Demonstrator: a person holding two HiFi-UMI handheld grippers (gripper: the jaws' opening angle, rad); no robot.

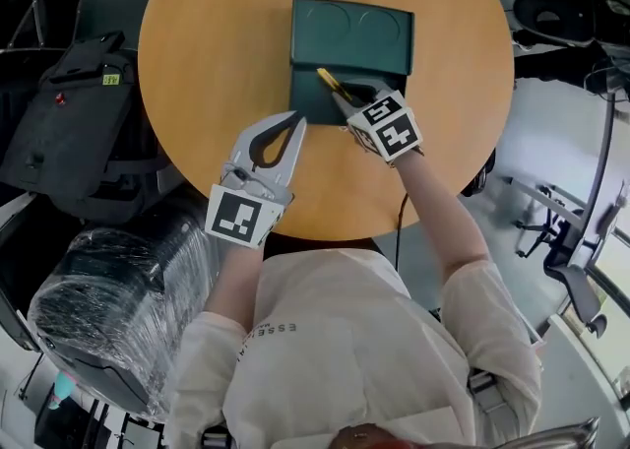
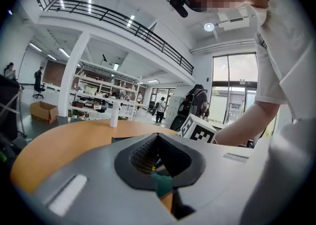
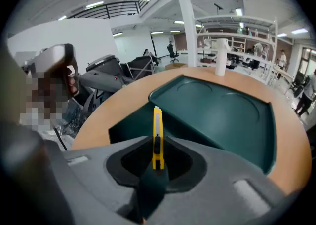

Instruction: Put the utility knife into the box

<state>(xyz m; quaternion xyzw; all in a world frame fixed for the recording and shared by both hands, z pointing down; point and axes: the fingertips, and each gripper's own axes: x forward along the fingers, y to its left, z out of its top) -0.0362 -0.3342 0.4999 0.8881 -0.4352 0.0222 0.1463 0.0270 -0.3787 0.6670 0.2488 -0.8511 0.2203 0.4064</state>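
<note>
**Knife held over the open box**

Right gripper (image 1: 349, 104) is clamped on the yellow utility knife (image 3: 157, 123). The knife's front end pokes out past the jaws, over the base of the dark green box (image 1: 313, 100); contact with the box cannot be made out. Box lid (image 1: 359, 35) lies open behind. Left gripper (image 1: 294, 122) has its jaws closed and empty, tips just beside the box's near left corner, over the round wooden table (image 1: 197, 53).

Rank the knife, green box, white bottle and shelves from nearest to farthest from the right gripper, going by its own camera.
1. knife, held between the jaws of the right gripper.
2. green box, just ahead on the table.
3. white bottle, behind the box, by the table's far edge.
4. shelves, far back in the room.
</note>
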